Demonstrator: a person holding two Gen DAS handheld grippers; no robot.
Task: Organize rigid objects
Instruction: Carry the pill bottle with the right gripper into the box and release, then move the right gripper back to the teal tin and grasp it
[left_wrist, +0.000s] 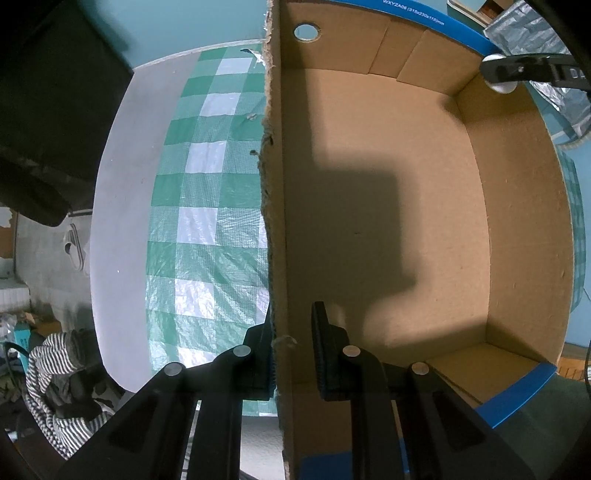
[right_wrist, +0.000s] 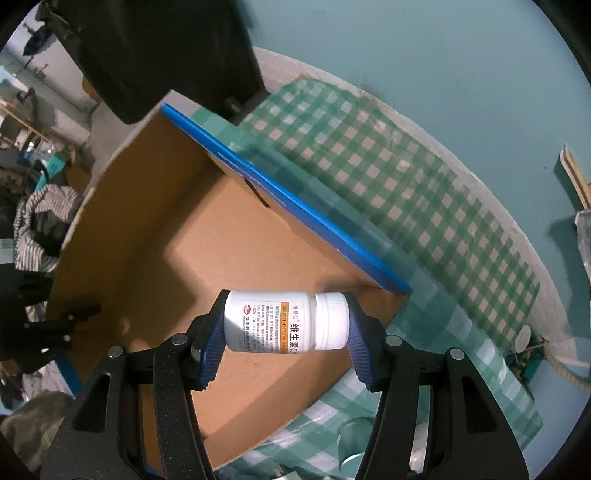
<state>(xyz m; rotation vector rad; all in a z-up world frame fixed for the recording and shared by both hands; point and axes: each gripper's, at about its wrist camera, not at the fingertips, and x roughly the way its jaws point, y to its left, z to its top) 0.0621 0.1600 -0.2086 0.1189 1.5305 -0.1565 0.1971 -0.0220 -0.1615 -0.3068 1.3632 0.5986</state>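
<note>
An open cardboard box (left_wrist: 424, 229) with blue edges stands on the checked cloth; nothing lies on its floor. My left gripper (left_wrist: 293, 354) points straight down and is shut on the box's left wall (left_wrist: 277, 221), one finger inside and one outside. My right gripper (right_wrist: 286, 332) is shut on a white pill bottle (right_wrist: 280, 321) with a white cap and printed label. The bottle lies sideways between the blue pads, hanging above the box (right_wrist: 229, 240) near its front right corner. In the left wrist view the right gripper (left_wrist: 517, 70) shows over the box's far right corner.
A green and white checked cloth (right_wrist: 388, 177) covers the round table (left_wrist: 122, 184). A silvery foil bag (left_wrist: 532, 33) lies beyond the box. Clear glass items (right_wrist: 351, 432) sit on the cloth near the box's front. A striped garment (left_wrist: 55, 387) lies off the table's edge.
</note>
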